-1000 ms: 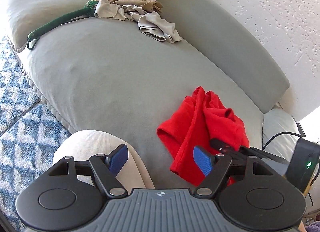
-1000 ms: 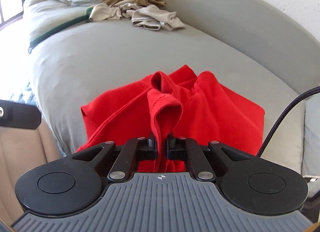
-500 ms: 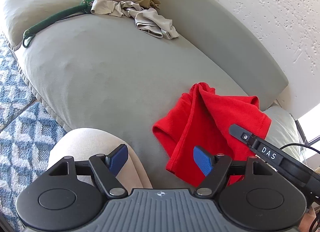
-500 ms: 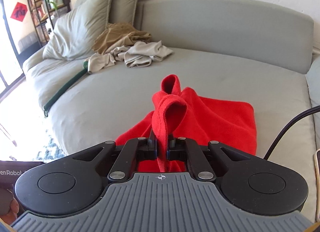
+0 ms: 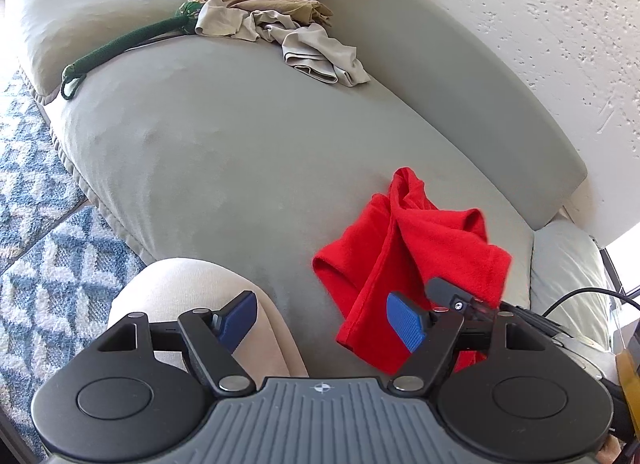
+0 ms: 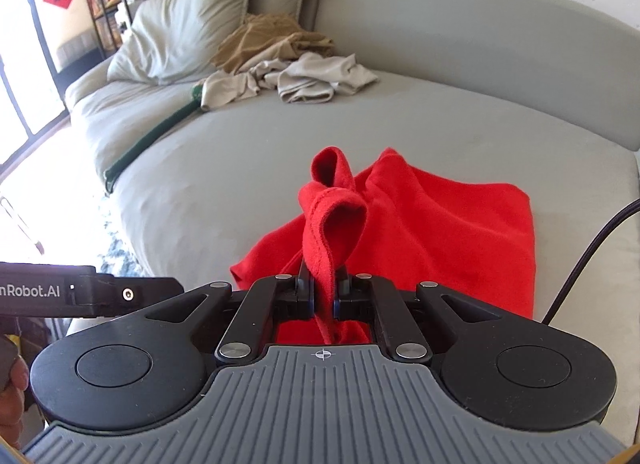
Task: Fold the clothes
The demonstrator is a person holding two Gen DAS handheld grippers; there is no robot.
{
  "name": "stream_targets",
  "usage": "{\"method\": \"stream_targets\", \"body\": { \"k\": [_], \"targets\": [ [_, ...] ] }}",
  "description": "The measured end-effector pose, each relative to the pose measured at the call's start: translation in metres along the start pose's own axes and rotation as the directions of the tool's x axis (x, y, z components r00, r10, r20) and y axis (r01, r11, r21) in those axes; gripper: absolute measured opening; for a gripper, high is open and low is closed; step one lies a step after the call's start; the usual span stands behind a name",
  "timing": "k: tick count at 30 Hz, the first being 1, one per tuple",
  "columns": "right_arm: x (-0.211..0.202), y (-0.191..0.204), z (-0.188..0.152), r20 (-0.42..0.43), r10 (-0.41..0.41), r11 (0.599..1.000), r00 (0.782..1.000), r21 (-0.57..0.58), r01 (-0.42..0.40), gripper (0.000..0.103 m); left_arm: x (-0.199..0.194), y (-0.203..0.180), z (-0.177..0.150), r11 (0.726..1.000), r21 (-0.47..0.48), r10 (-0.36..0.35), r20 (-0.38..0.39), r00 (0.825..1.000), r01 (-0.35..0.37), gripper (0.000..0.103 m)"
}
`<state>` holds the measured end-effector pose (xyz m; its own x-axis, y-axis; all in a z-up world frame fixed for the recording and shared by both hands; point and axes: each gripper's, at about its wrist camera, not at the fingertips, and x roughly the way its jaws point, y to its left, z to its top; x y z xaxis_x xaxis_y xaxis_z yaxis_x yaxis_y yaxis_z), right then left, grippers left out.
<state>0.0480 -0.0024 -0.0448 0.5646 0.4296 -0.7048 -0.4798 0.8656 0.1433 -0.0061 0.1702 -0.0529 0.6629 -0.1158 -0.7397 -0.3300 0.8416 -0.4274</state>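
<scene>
A red garment (image 5: 420, 248) lies bunched on the grey sofa seat (image 5: 240, 152) near its front right. My right gripper (image 6: 325, 296) is shut on a fold of the red garment (image 6: 440, 232) and holds that fold raised while the rest trails on the seat. My left gripper (image 5: 322, 322) is open and empty, held above the sofa's front edge just left of the garment; its right blue pad (image 5: 404, 326) is close to the cloth. The right gripper's body shows at the left wrist view's lower right (image 5: 452, 296).
A pile of beige and tan clothes (image 5: 288, 24) lies at the far end of the seat by a pillow (image 6: 192, 36). A green rope-like item (image 5: 120, 48) lies beside it. A knee (image 5: 192, 296) is under my left gripper. A blue patterned rug (image 5: 36, 192) is at left.
My right gripper has lifted and pulled the red fold back, so the view rose from the cloth to the whole sofa. The garment has stretched out somewhat. My left gripper stays open.
</scene>
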Motion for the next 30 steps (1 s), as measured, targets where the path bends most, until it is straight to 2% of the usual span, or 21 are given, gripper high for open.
{"method": "stream_targets", "body": {
  "k": [2,3,4,6,7,8,9,10,13,14,16,17,19,21,23,24,25,26,28,29,30],
  "targets": [
    [0.007,0.001,-0.001,-0.055,0.07,0.997,0.996,-0.01,-0.071,0.015,-0.005,0.001,0.001,1.0,-0.005,0.009,0.016,1.0,-0.009,0.073],
    [0.01,0.0,-0.001,-0.094,0.15,0.988,0.984,-0.01,-0.151,0.022,-0.008,0.001,0.002,1.0,-0.008,0.017,0.026,1.0,-0.017,0.073],
    [0.01,-0.002,-0.003,-0.123,0.229,0.973,0.966,0.006,-0.23,0.025,-0.009,0.002,0.002,1.0,-0.01,0.024,0.032,0.999,-0.024,0.073],
    [0.006,-0.009,-0.005,-0.164,0.371,0.929,0.914,0.049,-0.368,0.025,-0.012,0.002,0.003,0.999,-0.012,0.039,0.035,0.999,-0.039,0.073],
    [0.0,-0.013,-0.006,-0.171,0.401,0.916,0.9,0.066,-0.395,0.031,-0.012,0.002,0.003,0.999,-0.011,0.046,0.035,0.998,-0.045,0.072],
    [-0.009,-0.02,-0.007,-0.172,0.4,0.916,0.9,0.086,-0.391,0.035,-0.012,0.001,0.003,0.999,-0.007,0.051,0.033,0.998,-0.051,0.072],
    [-0.018,-0.028,-0.007,-0.172,0.397,0.917,0.901,0.107,-0.384,0.043,-0.011,-0.002,0.002,0.999,0.003,0.053,0.028,0.998,-0.053,0.072],
    [-0.029,-0.038,-0.006,-0.168,0.383,0.921,0.908,0.141,-0.362,0.053,-0.009,-0.005,0.002,0.998,0.015,0.053,0.023,0.998,-0.053,0.072],
    [-0.069,-0.08,-0.007,-0.136,0.314,0.921,0.94,0.282,-0.268,0.07,-0.002,-0.019,0.002,0.996,0.074,0.043,0.015,0.999,-0.044,0.072],
    [-0.084,-0.095,-0.008,-0.109,0.291,0.914,0.951,0.324,-0.242,0.071,0.001,-0.025,0.003,0.994,0.099,0.037,0.013,0.999,-0.038,0.072],
    [-0.107,-0.123,-0.014,-0.056,0.249,0.889,0.967,0.409,-0.205,0.086,0.007,-0.039,0.006,0.986,0.16,0.033,0.029,0.999,-0.037,0.072],
    [-0.116,-0.137,-0.018,-0.035,0.229,0.871,0.973,0.452,-0.189,0.089,0.013,-0.046,0.008,0.978,0.204,0.038,0.042,0.998,-0.046,0.072],
    [-0.117,-0.157,-0.029,-0.025,0.21,0.835,0.977,0.525,-0.166,0.09,0.028,-0.06,0.014,0.949,0.306,0.054,0.075,0.996,-0.074,0.073],
    [-0.113,-0.173,-0.041,-0.027,0.194,0.792,0.981,0.594,-0.141,0.089,0.047,-0.066,0.02,0.931,0.353,0.078,0.051,0.996,-0.091,0.072],
    [-0.106,-0.183,-0.052,-0.006,0.173,0.745,0.985,0.655,-0.127,0.08,0.066,-0.069,0.026,0.916,0.387,0.105,0.015,0.994,-0.103,0.069],
    [-0.103,-0.186,-0.057,0.012,0.162,0.725,0.987,0.677,-0.128,0.07,0.07,-0.07,0.027,0.914,0.394,0.103,0.0,0.995,-0.094,0.065],
    [-0.101,-0.188,-0.059,0.019,0.153,0.724,0.988,0.678,-0.126,0.061,0.072,-0.071,0.027,0.916,0.393,0.09,-0.015,0.996,-0.077,0.063],
    [-0.099,-0.19,-0.062,0.024,0.146,0.722,0.989,0.68,-0.123,0.057,0.074,-0.071,0.027,0.918,0.392,0.077,-0.029,0.997,-0.06,0.057],
    [-0.094,-0.192,-0.063,0.012,0.144,0.719,0.989,0.685,-0.113,0.055,0.075,-0.076,0.023,0.904,0.427,0.052,-0.033,0.998,-0.033,0.045],
    [-0.093,-0.194,-0.063,0.007,0.144,0.717,0.99,0.689,-0.109,0.055,0.074,-0.079,0.019,0.892,0.452,0.034,-0.03,0.999,-0.017,0.014],
    [-0.092,-0.196,-0.064,0.006,0.146,0.708,0.989,0.697,-0.109,0.055,0.074,-0.083,0.016,0.879,0.477,0.016,-0.028,0.999,-0.001,0.002]
  ]
}}
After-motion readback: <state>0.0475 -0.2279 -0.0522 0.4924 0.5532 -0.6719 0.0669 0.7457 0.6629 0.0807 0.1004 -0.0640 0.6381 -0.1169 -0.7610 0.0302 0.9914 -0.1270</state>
